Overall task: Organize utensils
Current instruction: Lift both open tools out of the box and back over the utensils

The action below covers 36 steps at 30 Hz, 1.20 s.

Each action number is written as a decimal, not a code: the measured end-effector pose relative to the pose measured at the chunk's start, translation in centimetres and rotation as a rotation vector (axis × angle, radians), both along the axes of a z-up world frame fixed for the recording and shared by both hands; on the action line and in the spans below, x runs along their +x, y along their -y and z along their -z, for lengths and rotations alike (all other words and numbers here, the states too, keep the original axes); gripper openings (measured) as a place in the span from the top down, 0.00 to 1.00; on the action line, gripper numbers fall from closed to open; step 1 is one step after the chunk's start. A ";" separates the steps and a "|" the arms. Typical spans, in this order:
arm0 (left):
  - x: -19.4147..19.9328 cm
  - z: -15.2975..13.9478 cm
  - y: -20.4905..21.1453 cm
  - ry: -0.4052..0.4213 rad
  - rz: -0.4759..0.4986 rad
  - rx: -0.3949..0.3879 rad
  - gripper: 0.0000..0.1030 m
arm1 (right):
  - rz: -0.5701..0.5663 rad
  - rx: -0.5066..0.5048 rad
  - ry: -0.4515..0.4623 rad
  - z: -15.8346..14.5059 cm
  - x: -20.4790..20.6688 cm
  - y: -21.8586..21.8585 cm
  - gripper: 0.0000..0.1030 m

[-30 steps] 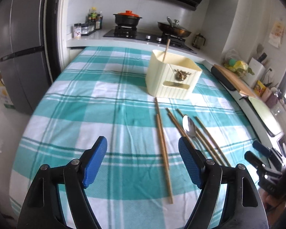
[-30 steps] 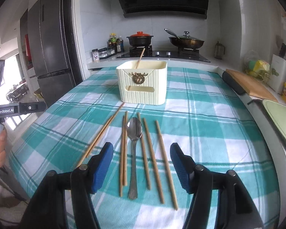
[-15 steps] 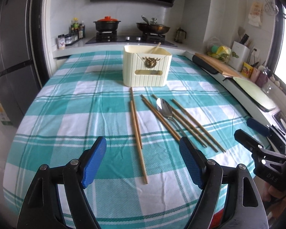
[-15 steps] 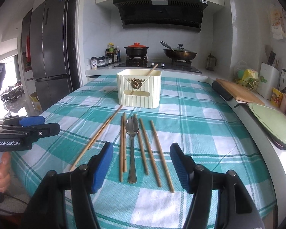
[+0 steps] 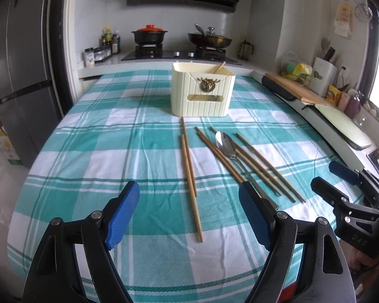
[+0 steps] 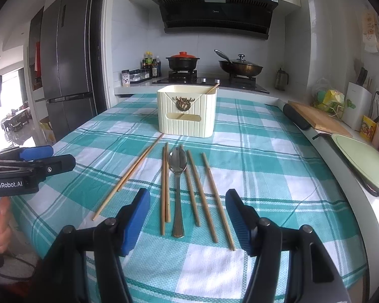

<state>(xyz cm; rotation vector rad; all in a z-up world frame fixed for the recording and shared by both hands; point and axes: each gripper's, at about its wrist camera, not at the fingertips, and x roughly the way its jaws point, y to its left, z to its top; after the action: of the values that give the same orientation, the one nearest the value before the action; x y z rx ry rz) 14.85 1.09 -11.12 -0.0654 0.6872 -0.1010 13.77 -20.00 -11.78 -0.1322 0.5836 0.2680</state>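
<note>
Left gripper and right gripper, both with jaws released and grasping nothing, held above the near edge of the desk, which is covered by a teal-and-white checked cloth. A cream holder stands upright toward the far edge, at mid-width, with one chopstick leaning out of its top. The loose utensils lie flat on the cloth between the holder and the near edge: a metal spoon, bowl toward the holder, with chopsticks just beside it on both sides, roughly parallel to it. A further pair lies apart on the left side of the group, angled, its far tip close to the holder's base. In the left wrist view the right gripper appears at the desk's right edge; in the right wrist view the left gripper appears at the left edge. Beyond the far edge, a stove carries a pot and a pan.
</note>
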 end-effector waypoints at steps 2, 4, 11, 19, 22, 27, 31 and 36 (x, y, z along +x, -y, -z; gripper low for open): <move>0.0 0.0 -0.1 -0.001 -0.002 -0.004 0.20 | -0.008 -0.005 0.002 0.0 0.0 -0.3 0.38; 0.0 0.1 -0.2 -0.003 -0.005 -0.008 0.20 | -0.013 -0.007 -0.003 0.1 0.1 -0.5 0.38; 0.2 0.4 -0.5 -0.013 -0.017 -0.012 0.20 | -0.018 -0.012 -0.020 0.5 0.2 -0.8 0.38; 0.2 0.3 -0.6 -0.005 -0.024 -0.010 0.20 | -0.018 -0.013 -0.018 0.5 0.2 -0.9 0.38; 0.2 0.3 -0.6 -0.005 -0.026 -0.009 0.20 | -0.017 -0.014 -0.018 0.6 0.3 -0.9 0.38; 0.2 0.3 -0.8 -0.007 -0.031 -0.011 0.20 | -0.015 -0.012 -0.020 0.7 0.3 -0.9 0.38; 0.2 0.4 -1.0 -0.009 -0.036 -0.012 0.20 | -0.016 -0.012 -0.023 0.7 0.3 -0.8 0.38; 0.3 0.6 -1.2 -0.019 -0.045 -0.017 0.20 | -0.014 -0.011 -0.028 0.9 0.3 -0.7 0.38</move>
<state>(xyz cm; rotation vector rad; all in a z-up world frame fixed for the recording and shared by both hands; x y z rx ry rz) 15.17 2.33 -11.77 -0.0983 0.7038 -0.0629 14.08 -19.30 -12.63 -0.1436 0.6123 0.2806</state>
